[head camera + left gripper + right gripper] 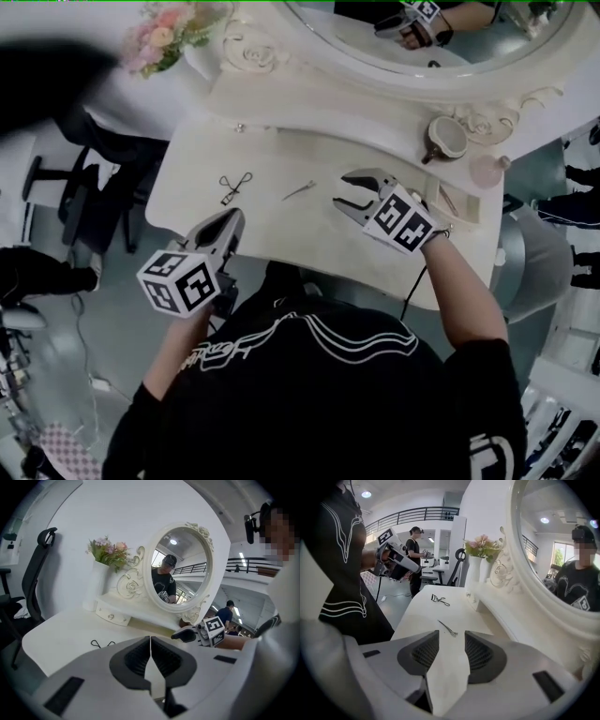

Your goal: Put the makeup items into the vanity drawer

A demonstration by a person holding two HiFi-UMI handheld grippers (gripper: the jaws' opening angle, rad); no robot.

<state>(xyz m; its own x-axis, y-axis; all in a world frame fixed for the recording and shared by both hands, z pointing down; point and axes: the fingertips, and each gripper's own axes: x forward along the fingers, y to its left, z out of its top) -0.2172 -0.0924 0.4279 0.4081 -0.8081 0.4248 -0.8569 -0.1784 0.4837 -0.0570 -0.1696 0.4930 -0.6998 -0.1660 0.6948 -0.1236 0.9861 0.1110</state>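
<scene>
Head view, left tongs (234, 217): jaws together with nothing in them, held at the near edge of the vanity table (192, 187).
Head view, right tongs (342, 192): jaws partly apart and empty, over the middle of the tabletop.
Head view, eyelash curler (235, 186): flat on the table just ahead of the left tongs' tips, apart from them.
Head view, thin metal piece (300, 190): lies between the curler and the right tongs, near the open jaws but not touching; too small to name.

Left gripper view, left tongs (150, 641): pads meet in a thin seam, nothing pinched.
Left gripper view, eyelash curler (102, 644): on the table just beyond the jaws, off to their left.
Left gripper view, drawer (115, 616): small front with knobs under the mirror's (180, 564) base, well beyond the tips.
Left gripper view, right tongs (180, 634): to the right, past the closed jaws.

Right gripper view, right tongs (452, 634): a clear gap between the pads, bare table showing through.
Right gripper view, thin metal piece (447, 628): on the table just past the gap, in line with it.
Right gripper view, eyelash curler (439, 600): farther on along the table.
Right gripper view, left tongs (415, 569): held off to the left, by the table's edge.
</scene>
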